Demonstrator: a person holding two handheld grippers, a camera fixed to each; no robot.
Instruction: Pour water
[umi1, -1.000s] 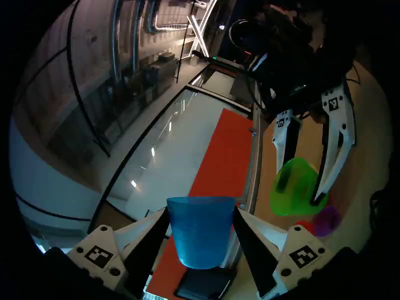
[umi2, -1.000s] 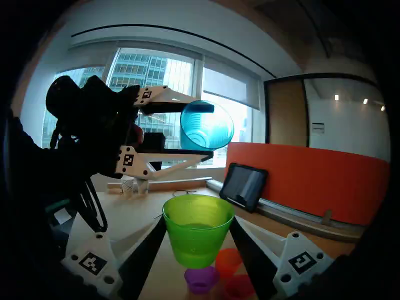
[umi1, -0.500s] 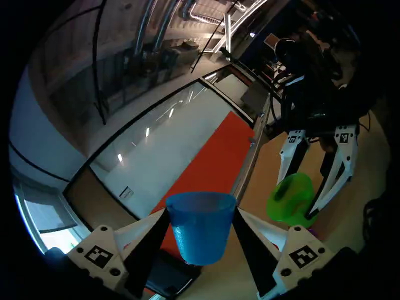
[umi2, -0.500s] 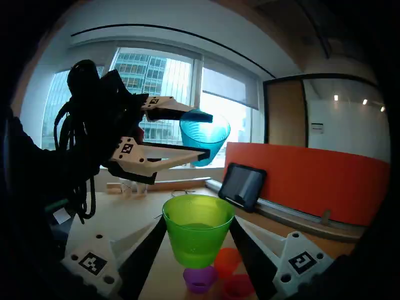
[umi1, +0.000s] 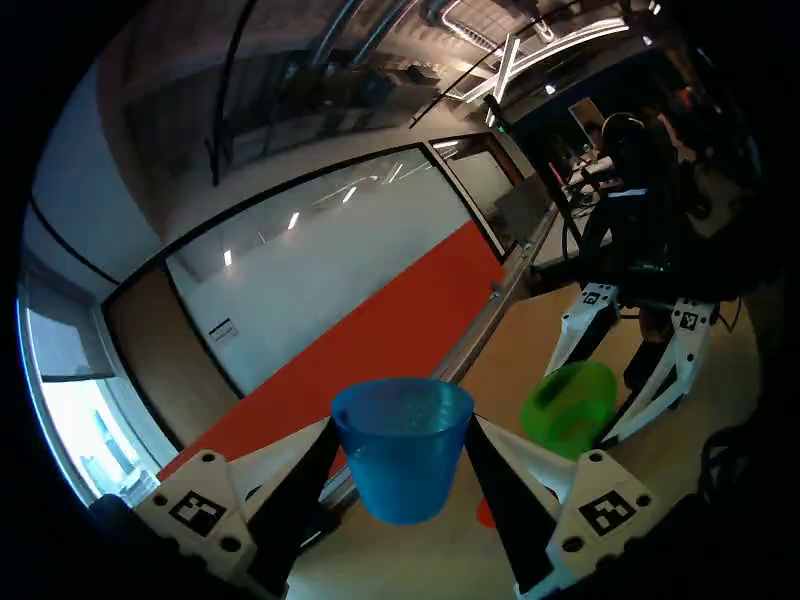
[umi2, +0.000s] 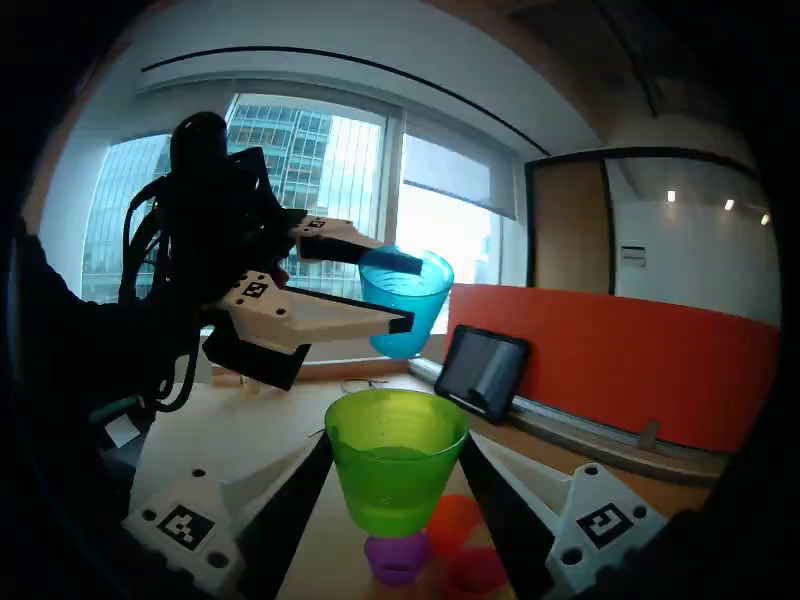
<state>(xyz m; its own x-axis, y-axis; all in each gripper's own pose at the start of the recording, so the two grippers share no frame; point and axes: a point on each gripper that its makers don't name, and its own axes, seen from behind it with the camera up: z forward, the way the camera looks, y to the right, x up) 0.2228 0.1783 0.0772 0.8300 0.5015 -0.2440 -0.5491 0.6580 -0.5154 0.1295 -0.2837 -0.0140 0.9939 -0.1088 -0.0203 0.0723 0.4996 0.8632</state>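
Note:
My left gripper (umi1: 403, 462) is shut on a blue cup (umi1: 402, 460); the left gripper view is rolled to one side. In the right gripper view that blue cup (umi2: 404, 301) hangs nearly upright, above and behind the green cup, between the left gripper's fingers (umi2: 330, 315). My right gripper (umi2: 397, 478) is shut on a green cup (umi2: 397, 470) with a little water in it, held upright over the table. The left gripper view shows the green cup (umi1: 570, 408) farther off in the right gripper (umi1: 610, 395), with a gloved hand behind it.
A dark tablet (umi2: 487, 373) leans near an orange partition (umi2: 640, 365) at the table's far edge. A purple cup (umi2: 398, 559), an orange cup (umi2: 453, 520) and a red cup (umi2: 478, 573) stand on the wooden table (umi2: 250, 430) below the green cup. Windows lie behind.
The left gripper has rolled back, turning the blue cup from tipped on its side toward upright, and it has come lower. The right gripper and green cup have stayed put.

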